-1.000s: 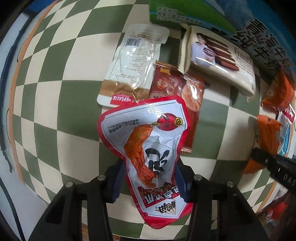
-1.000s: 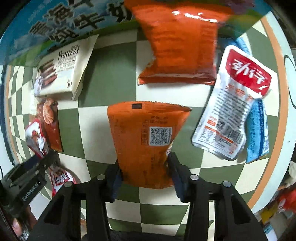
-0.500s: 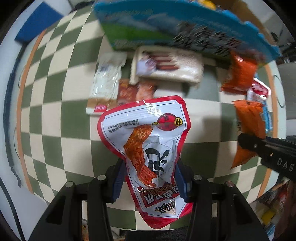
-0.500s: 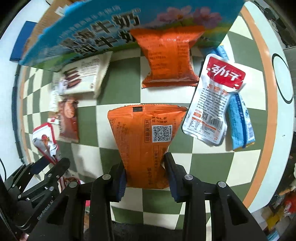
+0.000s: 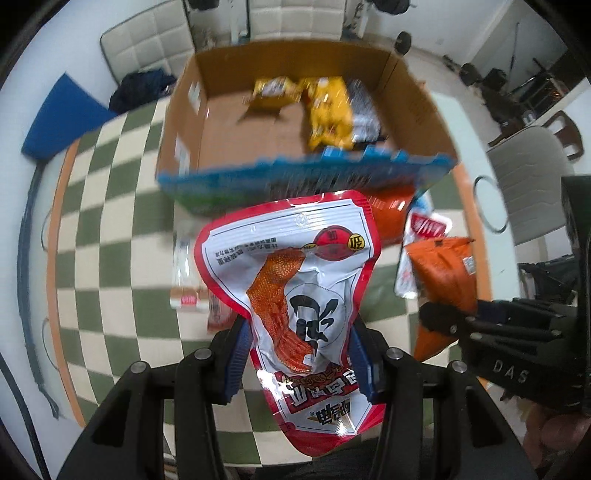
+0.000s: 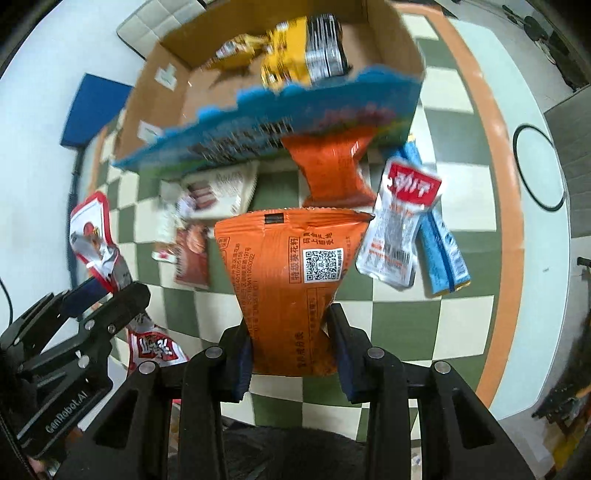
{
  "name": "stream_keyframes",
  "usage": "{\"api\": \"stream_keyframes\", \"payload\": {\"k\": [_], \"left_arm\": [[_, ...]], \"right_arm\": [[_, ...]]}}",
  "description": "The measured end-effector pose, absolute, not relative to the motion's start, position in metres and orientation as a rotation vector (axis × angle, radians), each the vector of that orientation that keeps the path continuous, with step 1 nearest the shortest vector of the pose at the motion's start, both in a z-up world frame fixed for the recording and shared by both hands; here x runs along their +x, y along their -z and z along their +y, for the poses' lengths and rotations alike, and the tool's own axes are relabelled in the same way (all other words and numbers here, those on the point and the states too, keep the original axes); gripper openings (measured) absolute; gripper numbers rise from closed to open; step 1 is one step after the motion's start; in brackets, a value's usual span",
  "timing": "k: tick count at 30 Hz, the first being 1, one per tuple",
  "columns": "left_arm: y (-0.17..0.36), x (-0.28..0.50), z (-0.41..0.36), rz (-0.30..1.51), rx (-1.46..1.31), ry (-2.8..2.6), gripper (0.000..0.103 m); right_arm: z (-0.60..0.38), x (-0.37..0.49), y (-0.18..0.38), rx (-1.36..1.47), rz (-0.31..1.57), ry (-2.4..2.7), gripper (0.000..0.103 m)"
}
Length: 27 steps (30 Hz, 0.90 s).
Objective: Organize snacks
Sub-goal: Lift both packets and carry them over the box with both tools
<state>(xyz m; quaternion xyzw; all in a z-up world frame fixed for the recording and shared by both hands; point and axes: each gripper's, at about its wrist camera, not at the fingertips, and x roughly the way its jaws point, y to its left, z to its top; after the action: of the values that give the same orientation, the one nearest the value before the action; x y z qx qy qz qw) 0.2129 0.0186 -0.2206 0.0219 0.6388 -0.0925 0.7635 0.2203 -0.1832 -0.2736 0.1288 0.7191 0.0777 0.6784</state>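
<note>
Now pinching red-white pouch point(image 5: 295, 295) btwn L gripper point(image 5: 297, 358) fingers; orange bag point(image 6: 291, 291) squeezed btwn R gripper point(image 6: 291, 354) fingers. Cardboard box point(image 5: 413, 92) past both tips.

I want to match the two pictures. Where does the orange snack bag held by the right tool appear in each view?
Left wrist view: the orange snack bag is at the right edge, pinched by the right tool.
Right wrist view: the same bag fills the centre, clamped low between the tool's fingers.
Shared landmark: the cardboard box with the blue front edge, at the top of both views.
</note>
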Motion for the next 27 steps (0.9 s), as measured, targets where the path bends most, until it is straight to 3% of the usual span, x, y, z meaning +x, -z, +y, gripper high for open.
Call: {"api": "stream_keyframes", "payload": {"k": [10,15,27], "left_arm": [[0.167,0.315,0.016,1.315,0.124,0.236,0.046],[0.172,0.374,0.016,1.355,0.184,0.228,0.046],[0.265,0.474,0.024,1.656,0.222,0.232,0.046]], "right_arm": [[-0.175,0.289,0.210,0.319,1.466,-0.208,0.039],[-0.164,0.340,0.204,0.296,1.425,-0.195,0.039],[-0.136,0.417,0.298,0.348,1.559,-0.189,0.039]]}}
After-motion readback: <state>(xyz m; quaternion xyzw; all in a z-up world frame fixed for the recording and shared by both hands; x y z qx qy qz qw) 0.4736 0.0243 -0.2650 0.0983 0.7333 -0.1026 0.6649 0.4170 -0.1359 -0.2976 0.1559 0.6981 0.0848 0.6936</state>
